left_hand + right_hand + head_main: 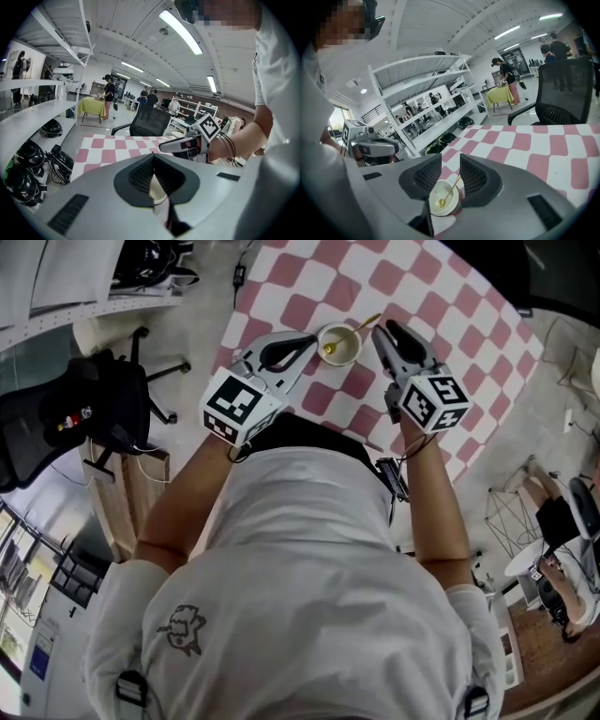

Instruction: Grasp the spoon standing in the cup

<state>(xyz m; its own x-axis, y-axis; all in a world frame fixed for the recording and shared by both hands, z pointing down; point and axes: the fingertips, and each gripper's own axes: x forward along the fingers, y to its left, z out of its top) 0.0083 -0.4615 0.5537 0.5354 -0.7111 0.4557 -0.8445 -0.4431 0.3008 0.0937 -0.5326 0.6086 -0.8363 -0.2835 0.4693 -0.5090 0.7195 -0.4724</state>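
Observation:
A cream cup stands on the pink-and-white checked table, and a gold spoon leans out of it toward the upper right. My right gripper is open just right of the cup. In the right gripper view the cup lies low between the jaws, with the spoon rising into the gap. My left gripper sits at the cup's left rim with its tips together and nothing held. The left gripper view shows a sliver of the cup behind the jaws, and the right gripper beyond.
A black office chair and a wooden stand are on the floor left of the table. Another black chair stands past the table's far side. Shelves with helmets run along one side. People stand far off.

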